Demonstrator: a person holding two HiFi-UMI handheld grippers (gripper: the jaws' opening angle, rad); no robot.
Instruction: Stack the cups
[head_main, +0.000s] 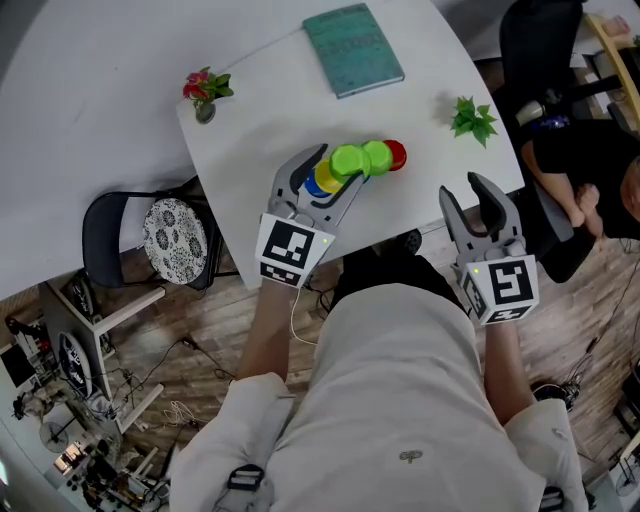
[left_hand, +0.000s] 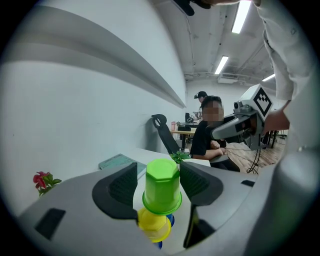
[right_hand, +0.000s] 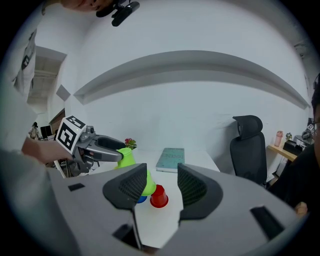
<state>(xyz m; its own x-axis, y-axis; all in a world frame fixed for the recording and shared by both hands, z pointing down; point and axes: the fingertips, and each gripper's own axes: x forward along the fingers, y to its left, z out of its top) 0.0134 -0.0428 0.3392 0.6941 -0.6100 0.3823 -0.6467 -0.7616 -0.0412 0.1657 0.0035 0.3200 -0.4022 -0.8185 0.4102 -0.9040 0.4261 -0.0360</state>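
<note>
My left claw (left_hand: 160, 184) is spread wide around an upturned lime-green plastic cup (left_hand: 161, 180). A strip of daylight shows between the cup and the left pad. The right pad sits so close to the cup that I cannot tell whether it touches, so I read this as released, not clenched. That green cup tops a small tower, sitting on a yellow plastic cup (left_hand: 154, 225), which sits on a blue plastic cup (right_hand: 142, 199). Just beyond the tower a second green cup (right_hand: 148, 184) and an upturned red plastic cup (right_hand: 159, 197) stand side by side.

My right claw (right_hand: 161, 185) hangs near the front edge, well apart from the cups, its jaws parted with nothing gripped.

All of this sits on a white bench (head_main: 260, 110). Farther back lie a teal hardcover book (head_main: 352, 48), a small pot of pink flowers (head_main: 205, 90) and a little leafy green sprig (head_main: 473, 118).

Beside the bench is a black chair with a patterned round cushion (head_main: 172, 240) on a wood-plank floor (head_main: 230, 320). A black office chair (right_hand: 248, 145) stands to the right, a person in dark clothes (left_hand: 202, 142) is seated, and strip lights (left_hand: 221, 64) run along the ceiling.
</note>
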